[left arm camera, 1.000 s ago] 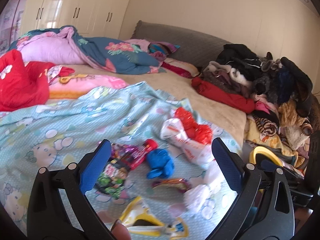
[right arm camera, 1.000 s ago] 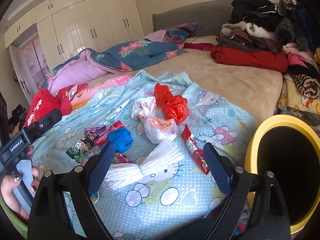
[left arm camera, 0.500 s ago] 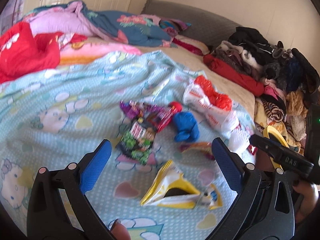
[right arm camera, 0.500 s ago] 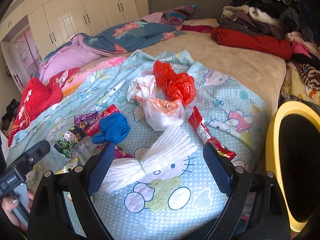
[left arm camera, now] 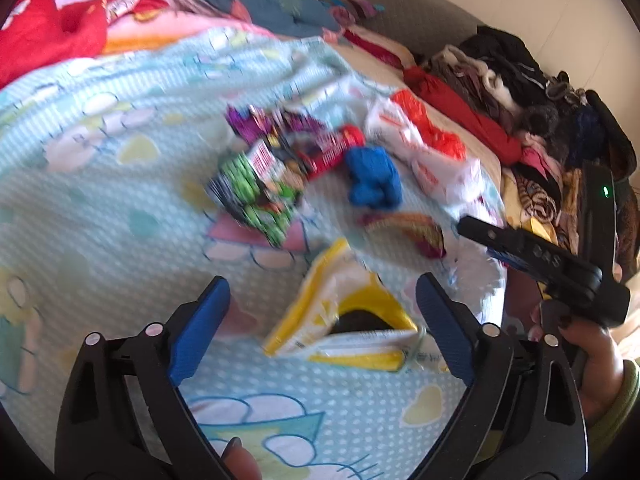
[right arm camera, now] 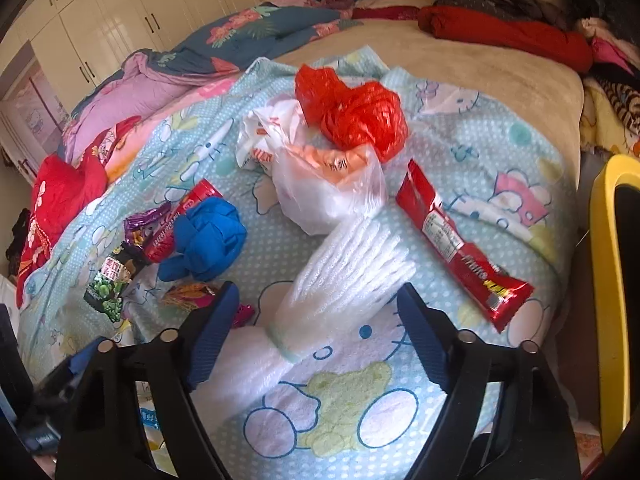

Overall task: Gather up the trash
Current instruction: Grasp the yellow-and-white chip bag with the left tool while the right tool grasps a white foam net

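Observation:
Trash lies scattered on a light blue cartoon blanket [right arm camera: 460, 136]. My left gripper [left arm camera: 322, 296] hangs just above an open yellow-and-white snack bag [left arm camera: 340, 320]. Its jaws are closing, with the bag between them and untouched. My right gripper [right arm camera: 318, 300] is low over a white foam net sleeve [right arm camera: 348, 272]. Its jaws are closing around the sleeve without pressing on it. Beyond lie a white plastic bag [right arm camera: 320, 184], a red plastic bag [right arm camera: 352, 112], a long red wrapper [right arm camera: 460, 248], a blue crumpled wad [right arm camera: 208, 236] and a green-black wrapper [left arm camera: 256, 196].
A yellow-rimmed bin [right arm camera: 604, 280] stands off the bed's right edge. Piled clothes [left arm camera: 520, 92] cover the far right of the bed, and quilts [right arm camera: 224, 40] and a red garment [right arm camera: 60, 192] lie at the back left. A hand [left arm camera: 588, 344] holds the other gripper at the right.
Both grippers have sunk toward the blanket and tipped downward. The snack bag now sits between the left jaws and the foam sleeve between the right ones. Both pairs of jaws stand slightly narrower.

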Motion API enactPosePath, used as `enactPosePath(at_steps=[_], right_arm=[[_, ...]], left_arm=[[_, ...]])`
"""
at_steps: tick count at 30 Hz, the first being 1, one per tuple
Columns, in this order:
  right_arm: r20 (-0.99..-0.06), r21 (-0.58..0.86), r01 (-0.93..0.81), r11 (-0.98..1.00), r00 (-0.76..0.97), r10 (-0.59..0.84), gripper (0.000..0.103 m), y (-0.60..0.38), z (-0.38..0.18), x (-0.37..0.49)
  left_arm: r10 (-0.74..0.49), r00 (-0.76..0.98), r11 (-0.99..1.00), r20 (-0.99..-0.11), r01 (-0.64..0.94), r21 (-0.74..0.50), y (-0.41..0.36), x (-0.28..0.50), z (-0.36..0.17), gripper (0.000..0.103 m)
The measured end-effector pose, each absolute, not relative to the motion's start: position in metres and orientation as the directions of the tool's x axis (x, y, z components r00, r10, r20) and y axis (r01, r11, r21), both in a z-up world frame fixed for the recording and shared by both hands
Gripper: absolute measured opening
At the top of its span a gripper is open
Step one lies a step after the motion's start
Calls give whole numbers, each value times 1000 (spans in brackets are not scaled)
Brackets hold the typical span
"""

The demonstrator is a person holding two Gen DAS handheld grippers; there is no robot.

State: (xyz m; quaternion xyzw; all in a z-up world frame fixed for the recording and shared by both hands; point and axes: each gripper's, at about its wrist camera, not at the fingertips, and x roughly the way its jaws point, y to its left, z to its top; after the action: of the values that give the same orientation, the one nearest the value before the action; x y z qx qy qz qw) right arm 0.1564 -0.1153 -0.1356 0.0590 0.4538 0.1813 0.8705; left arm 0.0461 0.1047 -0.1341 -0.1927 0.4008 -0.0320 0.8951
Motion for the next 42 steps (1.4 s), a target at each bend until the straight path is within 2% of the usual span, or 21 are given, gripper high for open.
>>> enactPosePath(at_steps=[2,5,7,10,17,18,30,42], right_arm=[[-774,272,-259,927,513,371,59,-115,-140,157],[-767,297,-257,920,510,390,42,-119,-139,157],[-760,314,-262,913,507,407,34,-121,-139,156],[-747,337,-276,900,504,434,27,-125,-136,154],[-709,366,-305,879,521,476,26,-133,-124,141],[-707,364,-310,878,523,477,26,-133,-122,139],[-668,343,-376,861,547,505,24,-142,-103,120],[-619,342,-377,861,598,509,23,-166,-80,118]], left_arm=[[-210,670,929,-712,-90,-359,99,46,-137,84],[-223,669,931,-710,-70,-358,93,46,-137,76],[-228,667,931,-709,-64,-359,90,46,-137,67],[-228,665,934,-712,-59,-353,87,46,-138,64],[-232,661,940,-714,-36,-339,80,48,-135,49],[-229,660,943,-716,-34,-332,79,48,-134,43],[-281,666,943,-691,56,-329,62,47,-115,39],[-270,714,946,-646,72,-316,50,58,-85,37]])
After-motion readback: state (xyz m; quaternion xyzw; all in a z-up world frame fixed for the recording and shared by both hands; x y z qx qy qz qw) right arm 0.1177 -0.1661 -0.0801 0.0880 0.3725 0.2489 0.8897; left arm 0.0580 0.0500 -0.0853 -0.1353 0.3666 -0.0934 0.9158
